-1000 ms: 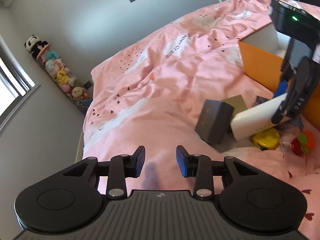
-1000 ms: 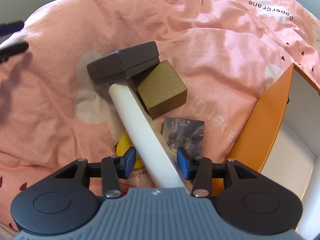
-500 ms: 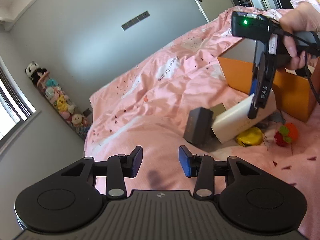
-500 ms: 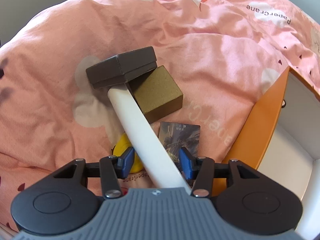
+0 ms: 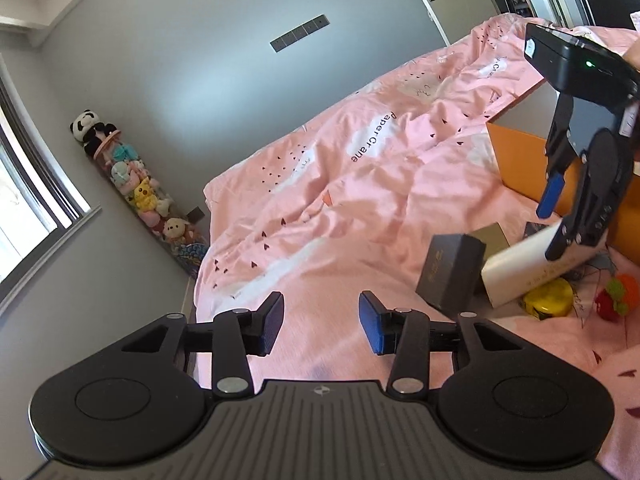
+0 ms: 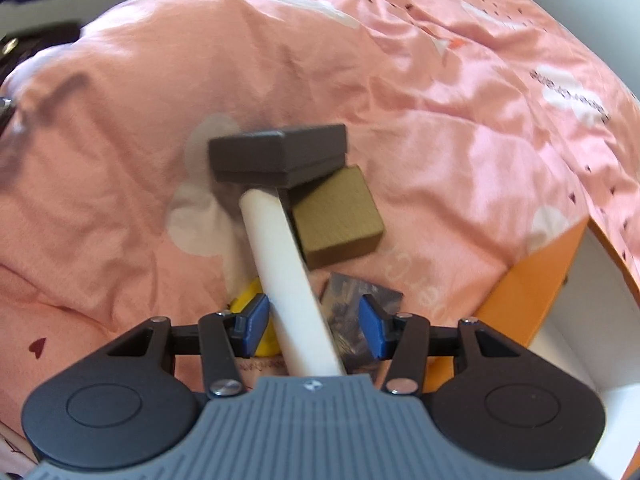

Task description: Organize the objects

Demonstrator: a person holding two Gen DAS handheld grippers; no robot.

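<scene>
A long white box point(image 6: 288, 264) lies tilted on the pink bed, its far end against a dark grey box point(image 6: 280, 154) and a tan box point(image 6: 340, 220). My right gripper point(image 6: 312, 322) is open and straddles the white box's near end without gripping it; it also shows in the left wrist view point(image 5: 556, 220). A yellow round object point(image 5: 548, 304), a dark card point(image 6: 356, 320) and a red strawberry toy point(image 5: 614, 298) lie beside the white box. My left gripper point(image 5: 320, 322) is open and empty above the bedspread, left of the pile.
An open orange box with a white inside point(image 6: 560, 300) stands at the right, also in the left wrist view point(image 5: 520, 160). A tube of plush toys point(image 5: 136, 188) leans against the grey wall. A window point(image 5: 24, 208) is at the left.
The left gripper's view has swung, so the pile sits further right. The right gripper has shifted over the white box; its jaws stay open around it.
</scene>
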